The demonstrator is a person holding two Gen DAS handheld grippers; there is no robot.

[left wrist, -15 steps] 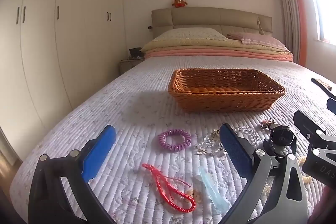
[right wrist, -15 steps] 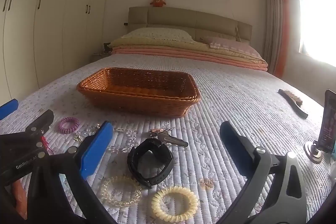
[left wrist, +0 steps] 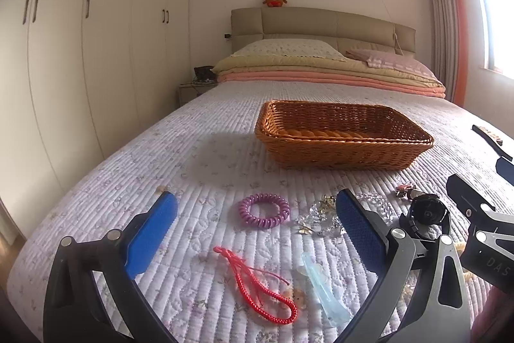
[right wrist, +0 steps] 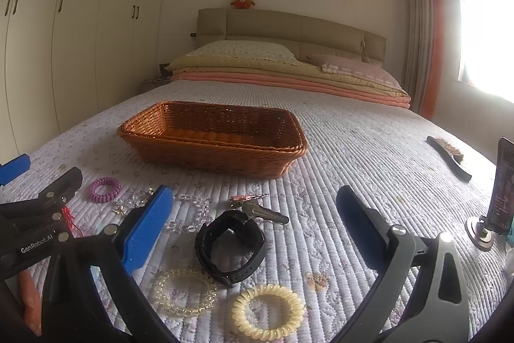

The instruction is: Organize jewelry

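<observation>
- The left gripper (left wrist: 257,217) hangs above the quilted bedspread (left wrist: 199,156) with its blue-padded jaws spread wide and nothing between them.
- Just ahead of the left jaws, roughly centred in the gap, lies a purple spiral hair tie (left wrist: 264,210); nearer, also within the gap, a red cord bracelet (left wrist: 257,285) and a pale blue hair clip (left wrist: 324,288) lie side by side.
- A clear bead necklace (left wrist: 318,219) lies partly hidden behind the right-hand finger of the left gripper.
- The right gripper (right wrist: 253,211) is likewise released, jaws wide apart and empty.
- Between the right jaws sits a black watch (right wrist: 231,246), its strap curled in a loop; just beyond it lie a small pink clip (right wrist: 247,198) and a dark hair clip (right wrist: 266,212).
- Closer than the watch lie a clear beaded bracelet (right wrist: 184,291) and a cream spiral hair tie (right wrist: 268,311).
- The wicker basket (right wrist: 212,156) stands well ahead of both pairs of jaws; no jewelry shows inside it.
- Right of the right jaws, a brush (right wrist: 449,158) lies on the bed and a phone on a stand (right wrist: 498,198) stands upright.
</observation>
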